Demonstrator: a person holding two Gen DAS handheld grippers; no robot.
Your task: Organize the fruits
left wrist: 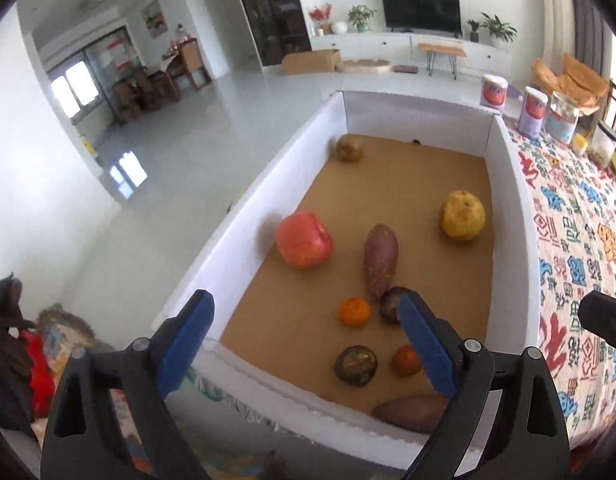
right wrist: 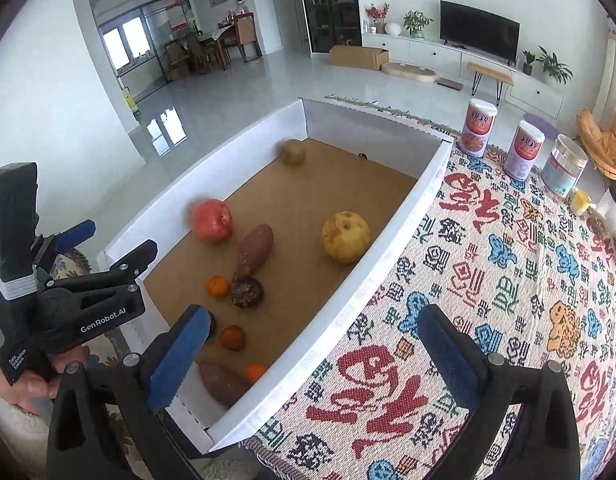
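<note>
A white-walled box (left wrist: 243, 224) with a brown floor holds a red apple (left wrist: 303, 240), a yellow pear (left wrist: 462, 216), two sweet potatoes (left wrist: 381, 260), a tangerine (left wrist: 354, 312), a brown round fruit (left wrist: 349, 147) in the far corner and several small dark or reddish fruits (left wrist: 355, 366). My left gripper (left wrist: 305, 306) hangs open over the box's near end with nothing between its blue pads. My right gripper (right wrist: 312, 318) is open and empty too, straddling the box's right wall (right wrist: 388, 256). The right wrist view has the pear (right wrist: 346, 236), the apple (right wrist: 211, 220) and the left gripper (right wrist: 121, 236).
The box sits on a patterned tablecloth (right wrist: 488, 280). Two tall cans (right wrist: 478, 128) and a clear jar (right wrist: 564, 166) stand at the table's far right. A person's hand (right wrist: 31, 384) holds the left gripper. Beyond the box's left wall the table ends above the floor.
</note>
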